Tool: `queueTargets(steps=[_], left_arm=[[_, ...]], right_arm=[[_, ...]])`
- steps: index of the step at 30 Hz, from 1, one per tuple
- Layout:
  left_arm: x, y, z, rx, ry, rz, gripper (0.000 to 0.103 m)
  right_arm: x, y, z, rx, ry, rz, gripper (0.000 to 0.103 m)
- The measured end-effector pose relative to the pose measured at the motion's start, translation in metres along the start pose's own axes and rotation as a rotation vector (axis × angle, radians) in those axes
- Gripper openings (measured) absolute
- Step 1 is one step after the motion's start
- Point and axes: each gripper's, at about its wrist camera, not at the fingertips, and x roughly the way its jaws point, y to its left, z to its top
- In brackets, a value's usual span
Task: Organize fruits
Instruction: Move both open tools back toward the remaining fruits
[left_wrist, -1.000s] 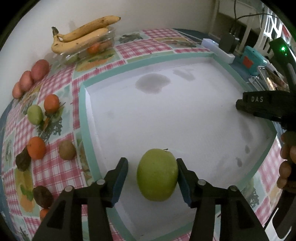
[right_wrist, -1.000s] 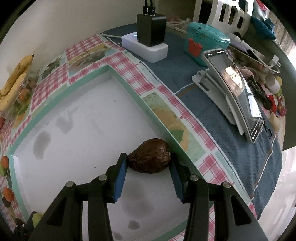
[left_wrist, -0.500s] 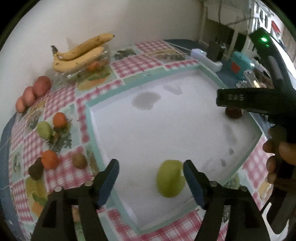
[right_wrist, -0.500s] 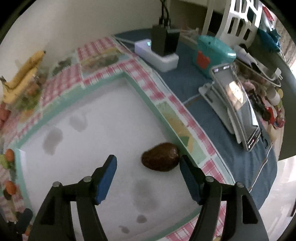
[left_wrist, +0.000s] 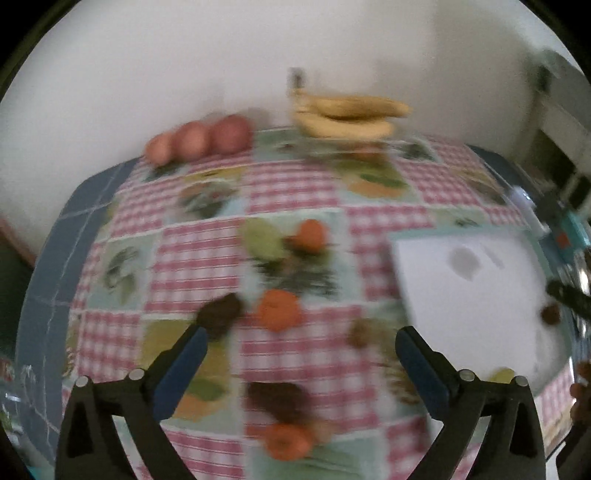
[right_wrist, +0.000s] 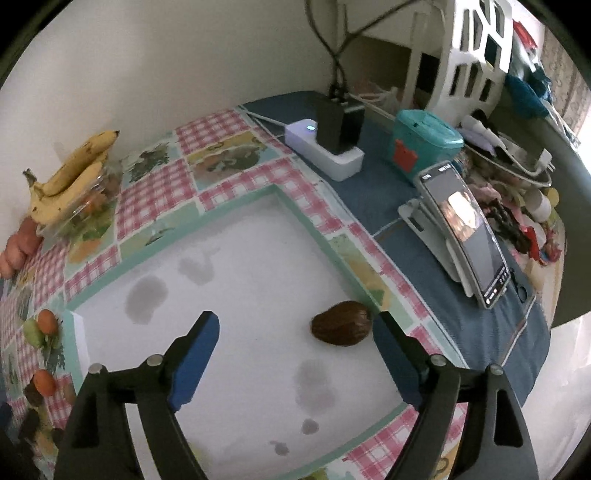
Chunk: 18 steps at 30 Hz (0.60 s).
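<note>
Both pairs of jaws are opening wide, and neither has anything between its pads. The right gripper (right_wrist: 295, 354) tilts steeply down over the white mat (right_wrist: 229, 280); the dark brown avocado (right_wrist: 340, 328) lies loose on the mat just ahead of its right-hand finger, close to the mat's green border. That fruit looks set down and let go.

The left gripper (left_wrist: 301, 363) also points steeply down, but over the checked tablecloth (left_wrist: 295, 184) beside the mat, and its view is smeared with motion. Just ahead of its left finger lies a dark fruit (left_wrist: 221, 314), beside that an orange (left_wrist: 277, 309), and between the fingers, nearer the camera, another dark fruit (left_wrist: 279, 400) with a second orange (left_wrist: 286, 439) below it. Farther out sit a pale green fruit (left_wrist: 263, 240) and a third orange (left_wrist: 309, 235), then three reddish fruits (left_wrist: 197, 140) and the bananas (left_wrist: 347, 116) by the wall.

I'd judge the placing step done for both hands and the left one hunting its next pick. That calls for steadying over a single fruit, centring it between the pads, then lowering before closing. The pieces lie close together, so a neighbour could get nudged.
</note>
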Motion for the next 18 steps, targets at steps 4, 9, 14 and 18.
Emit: queueTargets(steps=[4,9,14,18], left_arm=[[-0.003,0.064,0.002,-0.124,-0.029,0.050,0.103],[-0.012,0.124,-0.004,-0.261,-0.075,0.072,0.103],[-0.022,0.168,-0.013,-0.346,-0.133,0.105,0.103],[-0.030,0.192,-0.017,-0.403,-0.173,0.095,0.103]], right_arm=[[-0.001,0.023,-0.005,-0.038,-0.024,0.021,0.099],[-0.015,0.060,-0.010,-0.099,-0.073,0.076,0.100],[-0.028,0.106,-0.019,-0.168,-0.082,0.159,0.100],[-0.044,0.139,-0.030,-0.205,-0.103,0.256,0.100]])
